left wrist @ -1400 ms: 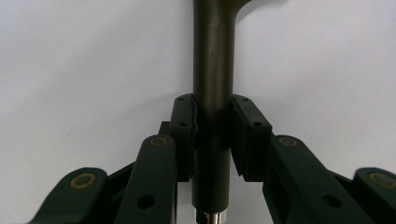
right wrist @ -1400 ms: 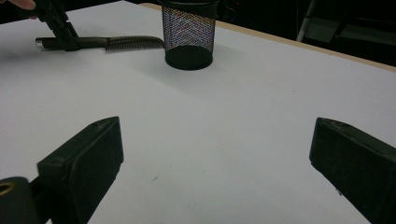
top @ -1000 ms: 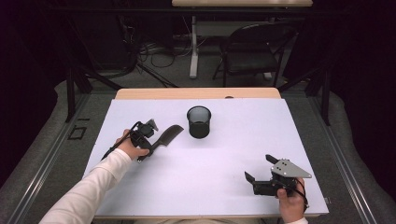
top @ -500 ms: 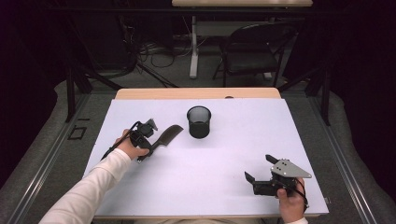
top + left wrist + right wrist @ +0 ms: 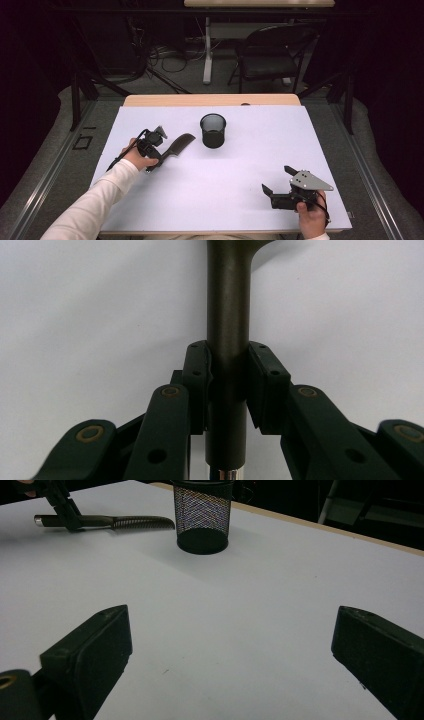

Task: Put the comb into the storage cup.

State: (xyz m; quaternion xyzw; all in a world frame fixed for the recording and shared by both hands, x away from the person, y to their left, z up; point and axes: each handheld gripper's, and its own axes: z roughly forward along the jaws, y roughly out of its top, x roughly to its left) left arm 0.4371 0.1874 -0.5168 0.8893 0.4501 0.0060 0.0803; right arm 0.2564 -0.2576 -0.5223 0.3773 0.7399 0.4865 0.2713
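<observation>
A big white table [image 5: 210, 200] sits in a dark room, with a black chair [image 5: 272, 57] and cables [image 5: 155, 52] on the grey floor behind it. Nothing has moved since a second ago. The left gripper [image 5: 156, 150] is clamped on the handle of a dark comb [image 5: 176, 147] lying on the table, just left of the black mesh cup [image 5: 213, 130]. The left gripper view shows the pads [image 5: 197, 370] squeezing the handle up close. The right gripper [image 5: 280, 184] rests near the table's front right, jaws wide apart, holding nothing
</observation>
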